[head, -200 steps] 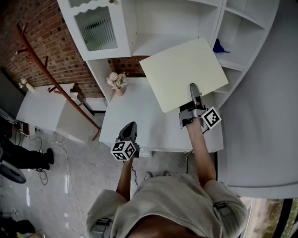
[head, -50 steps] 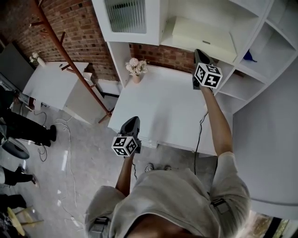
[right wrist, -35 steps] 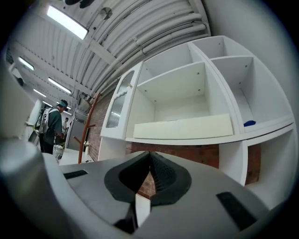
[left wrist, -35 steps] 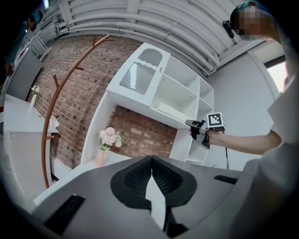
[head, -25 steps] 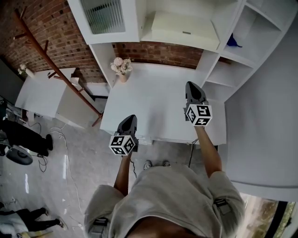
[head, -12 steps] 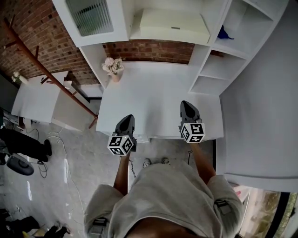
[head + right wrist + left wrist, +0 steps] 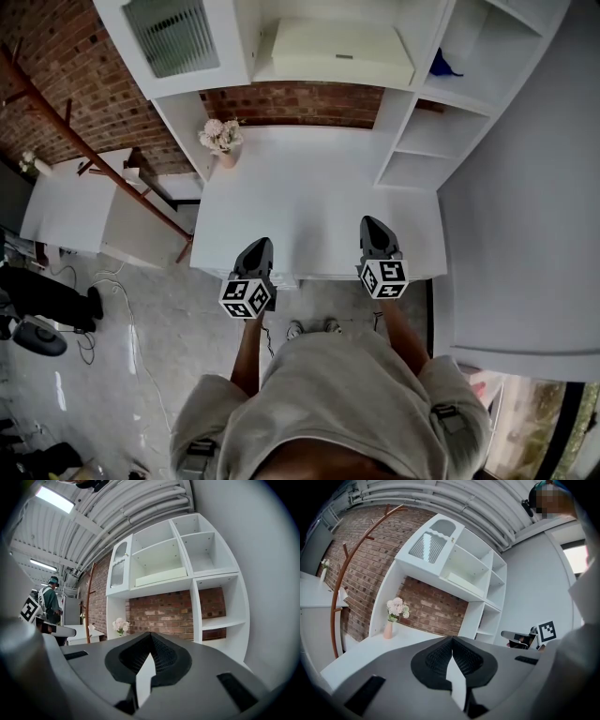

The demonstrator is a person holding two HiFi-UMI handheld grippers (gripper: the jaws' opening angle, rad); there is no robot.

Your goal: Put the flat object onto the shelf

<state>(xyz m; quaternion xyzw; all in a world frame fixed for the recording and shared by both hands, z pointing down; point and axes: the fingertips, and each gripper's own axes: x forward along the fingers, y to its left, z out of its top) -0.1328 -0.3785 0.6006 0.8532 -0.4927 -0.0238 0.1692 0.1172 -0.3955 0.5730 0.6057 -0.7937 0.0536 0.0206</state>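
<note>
The flat cream board (image 7: 339,52) lies on the middle shelf of the white shelf unit (image 7: 412,122), apart from both grippers. It also shows as a pale slab (image 7: 161,577) in the right gripper view and as a thin slab (image 7: 461,581) in the left gripper view. My right gripper (image 7: 371,228) hovers over the front edge of the white table (image 7: 309,197), shut, with nothing between its jaws. My left gripper (image 7: 258,247) hangs at the table's front left edge, its jaws closed together and empty.
A small vase of pale flowers (image 7: 221,141) stands at the table's back left corner. A glass-fronted cabinet door (image 7: 172,36) closes the shelf's upper left. A blue object (image 7: 439,66) sits in a right-hand cubby. A wooden coat rack (image 7: 84,103) and another white table (image 7: 66,206) stand at left.
My right gripper has come back from the shelf and dropped to the table's front edge, level with the left one. The board stays on the shelf. The left gripper barely shifted.
</note>
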